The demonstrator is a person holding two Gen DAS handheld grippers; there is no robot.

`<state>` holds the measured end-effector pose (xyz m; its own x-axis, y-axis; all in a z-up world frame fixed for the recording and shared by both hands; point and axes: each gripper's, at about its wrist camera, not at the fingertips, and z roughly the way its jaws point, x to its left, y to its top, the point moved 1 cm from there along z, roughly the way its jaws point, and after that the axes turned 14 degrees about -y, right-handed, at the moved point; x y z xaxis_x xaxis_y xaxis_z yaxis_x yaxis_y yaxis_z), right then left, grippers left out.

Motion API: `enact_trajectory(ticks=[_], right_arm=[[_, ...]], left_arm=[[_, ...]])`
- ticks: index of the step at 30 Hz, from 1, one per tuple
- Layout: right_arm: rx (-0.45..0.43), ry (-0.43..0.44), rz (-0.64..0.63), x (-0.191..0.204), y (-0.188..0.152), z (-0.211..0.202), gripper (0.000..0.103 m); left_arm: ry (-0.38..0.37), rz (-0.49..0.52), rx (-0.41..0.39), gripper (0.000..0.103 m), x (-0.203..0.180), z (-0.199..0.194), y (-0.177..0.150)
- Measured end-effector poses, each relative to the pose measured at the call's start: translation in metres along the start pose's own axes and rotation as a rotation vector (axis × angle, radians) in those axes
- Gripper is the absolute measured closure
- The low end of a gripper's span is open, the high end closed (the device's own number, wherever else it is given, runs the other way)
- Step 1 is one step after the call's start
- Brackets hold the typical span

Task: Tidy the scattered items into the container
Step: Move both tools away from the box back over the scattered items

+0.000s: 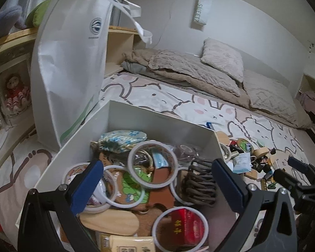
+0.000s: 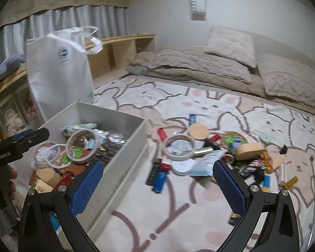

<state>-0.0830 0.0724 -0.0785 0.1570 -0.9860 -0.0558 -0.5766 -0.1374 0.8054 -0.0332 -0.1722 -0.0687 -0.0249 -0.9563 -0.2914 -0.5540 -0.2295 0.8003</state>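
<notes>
Left gripper (image 1: 157, 187) hangs spread wide and empty over the white box (image 1: 157, 119) at lower centre (already pretty stuffed); right gripper (image 2: 158, 180), also gaping, faces the scattered pile (image 2: 210, 153) mid-right.

White open-top box (image 2: 124, 145) on bunny-print bedspread (image 2: 199, 109), crowded with tape rings, pouch, wooden pieces. Scattered pile (image 2: 210, 157) right of box: tape roll, lighters, packets, wooden discs.
</notes>
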Motion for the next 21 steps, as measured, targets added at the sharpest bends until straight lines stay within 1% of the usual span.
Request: enact_trajectory(ticks=[7, 12, 16, 21], right_arm=[[-0.017, -0.076, 0.026, -0.045, -0.007, -0.008, 0.000], [-0.031, -0.127, 0.070, -0.078, -0.013, -0.015, 0.000], [-0.047, -0.168, 0.089, -0.097, -0.016, -0.020, 0.000], [-0.058, -0.212, 0.110, -0.119, -0.022, -0.025, 0.000]], left_arm=[[-0.008, 0.022, -0.002, 0.000, -0.015, 0.007, -0.002], [-0.015, 0.047, -0.006, 0.000, -0.027, 0.011, -0.005], [-0.042, 0.053, -0.020, 0.000, -0.036, 0.012, -0.007], [-0.058, 0.072, -0.030, 0.000, -0.047, 0.015, -0.009]])
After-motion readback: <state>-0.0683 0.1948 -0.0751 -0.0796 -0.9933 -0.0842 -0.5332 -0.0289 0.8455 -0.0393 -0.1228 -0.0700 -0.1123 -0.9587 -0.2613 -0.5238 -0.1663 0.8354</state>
